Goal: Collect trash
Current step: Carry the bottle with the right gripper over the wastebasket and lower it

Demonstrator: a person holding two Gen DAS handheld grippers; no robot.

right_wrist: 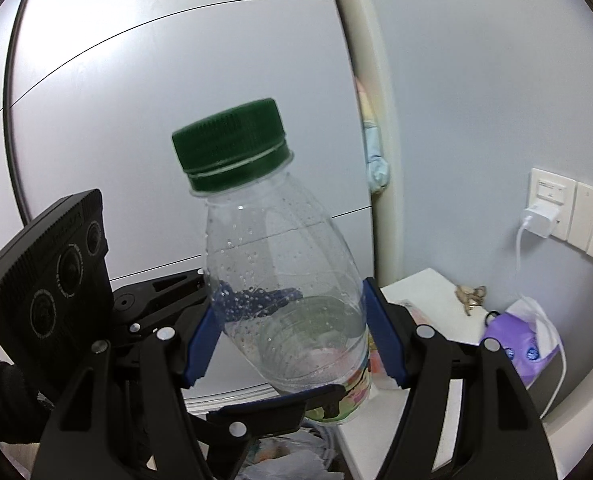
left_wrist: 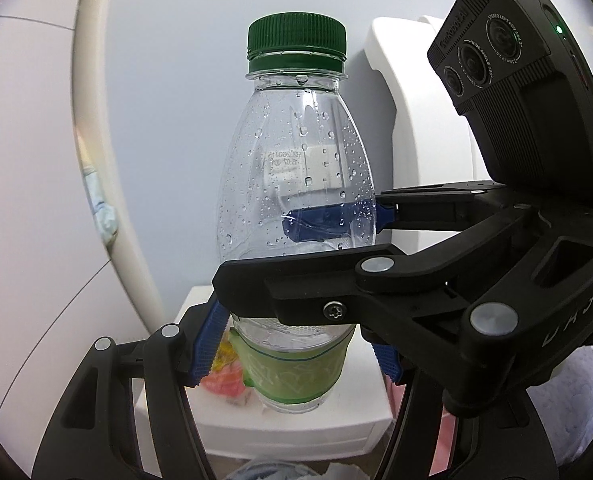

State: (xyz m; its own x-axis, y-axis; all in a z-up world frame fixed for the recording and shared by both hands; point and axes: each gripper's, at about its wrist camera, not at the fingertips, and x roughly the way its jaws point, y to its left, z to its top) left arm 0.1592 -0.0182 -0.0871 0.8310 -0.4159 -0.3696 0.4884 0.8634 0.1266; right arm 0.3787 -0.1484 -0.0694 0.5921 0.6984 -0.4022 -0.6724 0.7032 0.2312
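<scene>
Clear plastic bottle with a dark green screw cap is sitting right between both tools, and both are gripping it. Nearest the bottle's green label band, the left gripper is pinching the lower body, blue fingers pressed to either side. Just above that on the bottle, the right gripper is clamping the mid-body crosswise, blue pads against the wall. Long axis is running roughly upright, cap up, leaning a little in the right wrist view. Judging by this, either hand could carry it off. Beyond the bottle, a white plastic drawer unit is standing below, with crumpled colourful wrappers on top.
</scene>
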